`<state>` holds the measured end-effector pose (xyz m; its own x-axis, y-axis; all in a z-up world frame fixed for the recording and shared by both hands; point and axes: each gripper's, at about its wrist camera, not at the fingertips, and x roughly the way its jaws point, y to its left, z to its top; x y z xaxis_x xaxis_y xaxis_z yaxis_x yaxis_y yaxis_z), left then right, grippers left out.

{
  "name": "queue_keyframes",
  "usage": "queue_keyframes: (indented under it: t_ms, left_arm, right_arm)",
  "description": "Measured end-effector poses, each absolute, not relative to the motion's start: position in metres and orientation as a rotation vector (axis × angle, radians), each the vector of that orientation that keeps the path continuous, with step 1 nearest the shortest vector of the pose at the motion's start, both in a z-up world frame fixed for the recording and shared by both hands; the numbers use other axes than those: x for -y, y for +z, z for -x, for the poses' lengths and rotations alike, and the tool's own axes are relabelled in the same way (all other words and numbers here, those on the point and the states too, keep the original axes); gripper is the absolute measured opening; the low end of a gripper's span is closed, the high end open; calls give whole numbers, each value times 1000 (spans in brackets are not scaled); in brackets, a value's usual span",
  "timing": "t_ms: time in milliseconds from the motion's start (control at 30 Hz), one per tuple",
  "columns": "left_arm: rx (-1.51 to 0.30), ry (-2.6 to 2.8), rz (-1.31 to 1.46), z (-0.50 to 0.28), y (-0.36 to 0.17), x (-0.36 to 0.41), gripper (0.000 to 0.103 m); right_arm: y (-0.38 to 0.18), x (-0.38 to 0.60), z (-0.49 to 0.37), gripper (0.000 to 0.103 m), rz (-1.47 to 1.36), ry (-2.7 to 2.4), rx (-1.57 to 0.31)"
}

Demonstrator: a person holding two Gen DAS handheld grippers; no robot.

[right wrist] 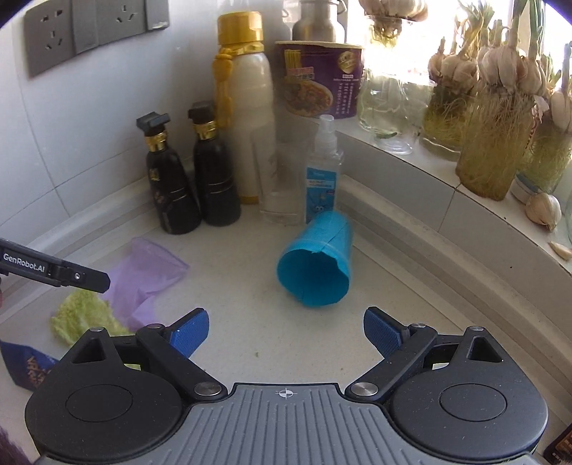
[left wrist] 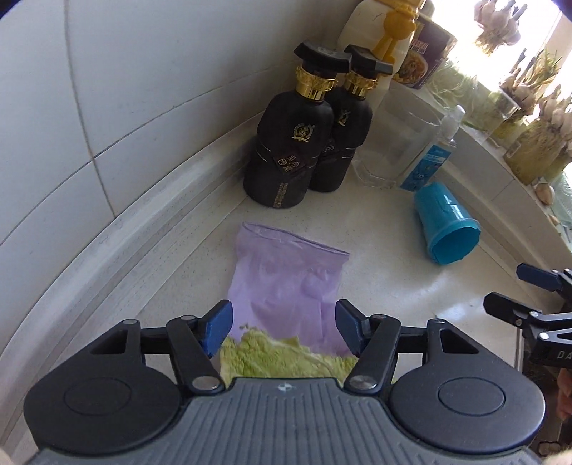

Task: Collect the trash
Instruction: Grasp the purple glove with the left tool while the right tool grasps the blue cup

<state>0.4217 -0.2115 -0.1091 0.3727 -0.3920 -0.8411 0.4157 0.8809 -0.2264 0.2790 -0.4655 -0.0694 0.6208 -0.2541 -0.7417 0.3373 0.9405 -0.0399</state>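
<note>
Left wrist view. The worktop [left wrist: 375,250] is pale speckled stone, bounded on the left by a white tiled wall [left wrist: 71,107] and on the right by a bright window ledge [left wrist: 500,179]. Items against the back corner: two black bottles [left wrist: 286,143] with gold collars, one cream bottle [left wrist: 371,39] with a yellow strap, one clear glass jar [left wrist: 397,143], one small spray bottle [left wrist: 425,161]. Trash on the worktop: one purple glove [left wrist: 286,282], lying flat; one green leaf [left wrist: 286,357], partly under the glove's near end; one blue cup [left wrist: 447,225], tipped on its side. The left gripper [left wrist: 282,325] hangs over the glove's near end, jaws apart, one pad at each edge of the glove; whether the pads touch it is unclear from this angle. The right gripper's fingers [left wrist: 536,282] enter at the right edge.

Right wrist view. One double wall socket plate [right wrist: 89,28] is mounted above the same corner. On the ledge stand one purple noodle cup [right wrist: 318,78] and several jars of sprouting garlic [right wrist: 493,143]. The blue cup lies on its side, mouth toward the camera, just ahead of the right gripper [right wrist: 286,336], whose jaws stand wide apart and empty. One dark blue wrapper [right wrist: 25,365] lies at the lower left, near the leaf.
</note>
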Motion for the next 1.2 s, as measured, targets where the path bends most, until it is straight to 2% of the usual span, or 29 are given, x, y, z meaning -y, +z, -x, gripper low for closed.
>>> queue_keyframes:
  t_ms: [467,567,633,733,867,967,1033,1133,1200]
  left_arm:
    - [-988,-522,-136,-456,-134,234,45]
    - [-966,-533,-140,-456,-133,233,33]
    - [-951,-532,-151,-456,-134,234,18]
    - [-923,-517,-205,-452,-136,241,5]
    - [-875,-523,-252,-442,-133,247,1]
    - [-821,-541,-255,-432,-121,248,0]
    - [-788,-551,-252,-427,-112,248,0]
    - [-745,-557,-243,-420,-98,246,0]
    - [-721,-557,-229,-417,-88,245,0]
  right_arm:
    - [-97,508,-321,95,-201,-384,-835]
    - [-99,508,-321,95,-204,-379,-822]
    - [-100,509,-323,95,-207,-372,-815]
    - [-103,509,-327,95,-202,-374,-808]
    - [-107,512,-328,92,-209,-385,-802]
    - [-111,512,-327,77,-211,-396,-808]
    - [-112,512,-325,56,-220,-397,-815]
    - [-112,511,-323,39,-224,-405,-814]
    - [-111,511,-321,35,-227,-406,-813]
